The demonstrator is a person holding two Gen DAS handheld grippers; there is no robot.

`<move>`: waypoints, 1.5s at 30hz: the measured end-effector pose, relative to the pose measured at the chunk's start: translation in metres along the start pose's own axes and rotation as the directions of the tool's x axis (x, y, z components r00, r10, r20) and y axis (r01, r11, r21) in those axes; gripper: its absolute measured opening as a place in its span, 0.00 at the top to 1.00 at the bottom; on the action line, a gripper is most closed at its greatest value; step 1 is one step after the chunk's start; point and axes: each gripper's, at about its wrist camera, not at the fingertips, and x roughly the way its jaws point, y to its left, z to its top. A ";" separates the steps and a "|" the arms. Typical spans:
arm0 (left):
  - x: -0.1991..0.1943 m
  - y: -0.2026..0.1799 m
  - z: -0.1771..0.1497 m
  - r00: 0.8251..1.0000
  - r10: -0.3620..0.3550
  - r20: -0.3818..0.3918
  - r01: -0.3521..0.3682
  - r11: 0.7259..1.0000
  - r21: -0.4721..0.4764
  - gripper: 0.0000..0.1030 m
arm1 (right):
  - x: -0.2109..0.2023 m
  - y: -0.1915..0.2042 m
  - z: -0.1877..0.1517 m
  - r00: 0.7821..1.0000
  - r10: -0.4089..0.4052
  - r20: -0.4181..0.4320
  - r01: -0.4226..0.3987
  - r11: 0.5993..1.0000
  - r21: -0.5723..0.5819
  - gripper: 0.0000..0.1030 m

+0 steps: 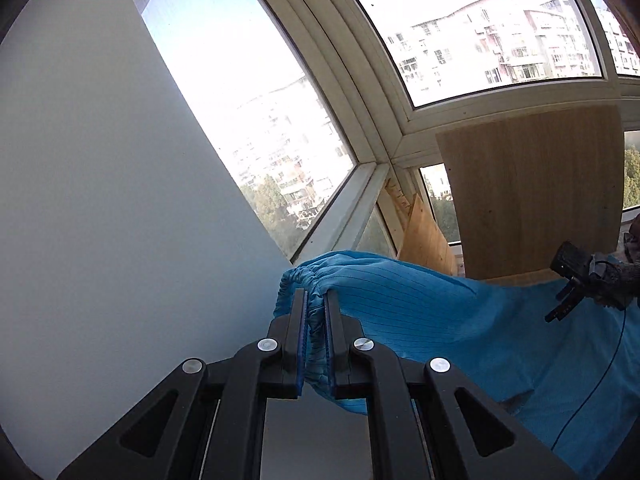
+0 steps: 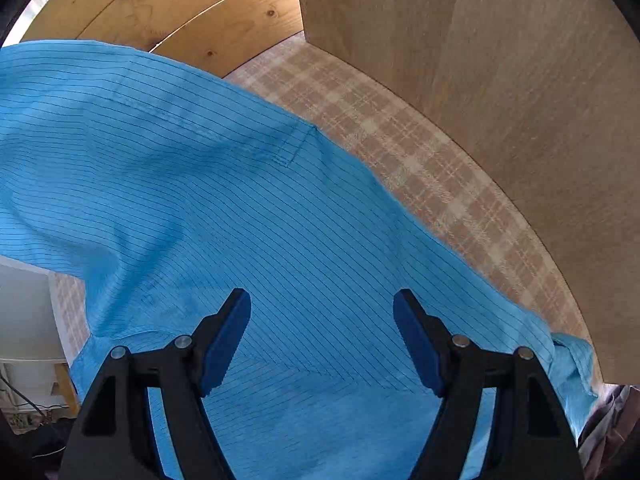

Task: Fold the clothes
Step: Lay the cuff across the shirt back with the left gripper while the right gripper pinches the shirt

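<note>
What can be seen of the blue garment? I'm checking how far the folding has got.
The blue garment is thin bright blue cloth with fine dark pinstripes, stitched seams and an elastic-gathered cuff. The left gripper is shut on that cuff, lifting it before the window. The rest slopes down, rumpled and unfolded, onto a checked cloth beside wooden panels. The right gripper hangs open above it, fingers apart, gripping nothing.
</note>
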 end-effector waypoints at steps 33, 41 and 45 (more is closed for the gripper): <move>-0.101 -0.030 -0.011 0.989 -0.140 0.041 0.138 0.990 0.043 0.93 | 0.042 0.082 -0.106 0.941 0.286 0.181 -0.305 0.948 0.086 0.92; -0.160 -0.059 -0.076 0.952 -0.307 -0.003 0.306 0.952 -0.015 0.93 | 0.053 0.045 -0.081 0.980 0.142 0.140 -0.165 0.972 0.168 1.00; -0.173 -0.089 -0.136 0.886 -0.452 -0.100 0.446 0.892 -0.078 0.93 | 0.039 0.028 -0.085 0.997 0.025 0.070 -0.037 0.984 0.172 1.00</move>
